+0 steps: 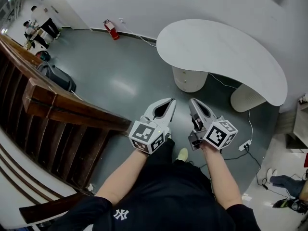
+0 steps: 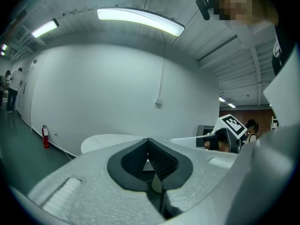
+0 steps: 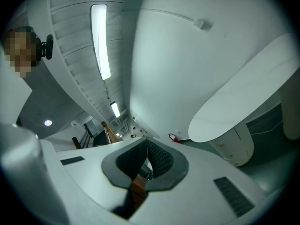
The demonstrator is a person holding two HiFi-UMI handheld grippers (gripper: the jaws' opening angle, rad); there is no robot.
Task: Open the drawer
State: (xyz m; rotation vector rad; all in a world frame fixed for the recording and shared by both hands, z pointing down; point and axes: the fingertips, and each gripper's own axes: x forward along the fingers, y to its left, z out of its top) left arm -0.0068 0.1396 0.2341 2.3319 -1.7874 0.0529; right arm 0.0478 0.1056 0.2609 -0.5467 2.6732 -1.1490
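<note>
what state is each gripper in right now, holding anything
Left gripper: closed, holding nothing.
Right gripper: closed, holding nothing.

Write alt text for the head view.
A person holds the left gripper and right gripper, both shut and empty, over a grey floor, facing a curved white desk with a drawer pedestal. Railing at left; red extinguisher by far wall.
</note>
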